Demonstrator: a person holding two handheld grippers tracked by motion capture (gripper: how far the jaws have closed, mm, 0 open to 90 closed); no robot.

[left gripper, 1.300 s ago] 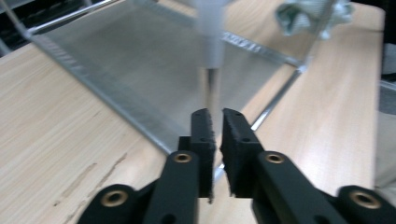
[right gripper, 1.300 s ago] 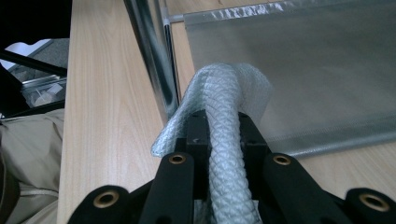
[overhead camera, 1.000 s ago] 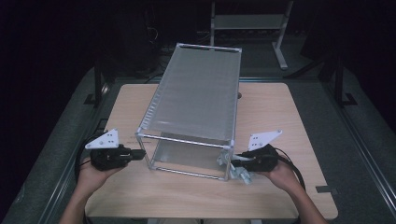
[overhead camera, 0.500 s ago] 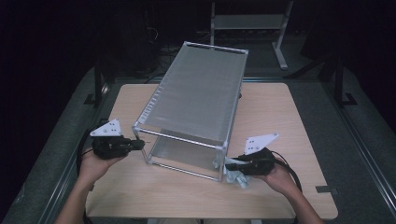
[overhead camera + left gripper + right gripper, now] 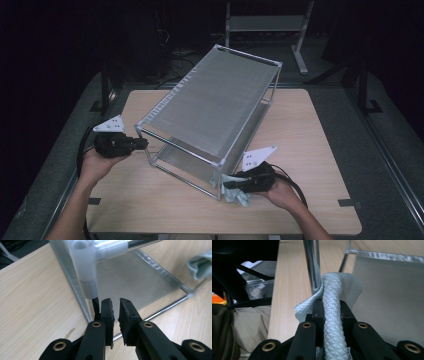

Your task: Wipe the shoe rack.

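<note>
A metal rack (image 5: pixel 210 110) with mesh shelves lies slantwise on the wooden table (image 5: pixel 310 150). My left gripper (image 5: pixel 145 143) is at its near left corner. In the left gripper view its jaws (image 5: pixel 115 302) have just eased apart to a thin slit with nothing between them. The rack's dark post and clear plastic corner piece (image 5: pixel 85 272) stand just left of them. My right gripper (image 5: pixel 225 182) is at the near right corner, shut on a pale blue-grey cloth (image 5: pixel 334 290). The cloth presses against a shiny rack post (image 5: pixel 312 265).
A metal stand (image 5: pixel 265 22) rises behind the table in the dark. Grey tape marks (image 5: pixel 350 202) sit near the table's front corners. Bare wood lies right of the rack and along the front edge.
The rack has swung clockwise: its far end went right. My left hand moved away from the person with the near left corner; my right hand with the cloth moved left along the front.
</note>
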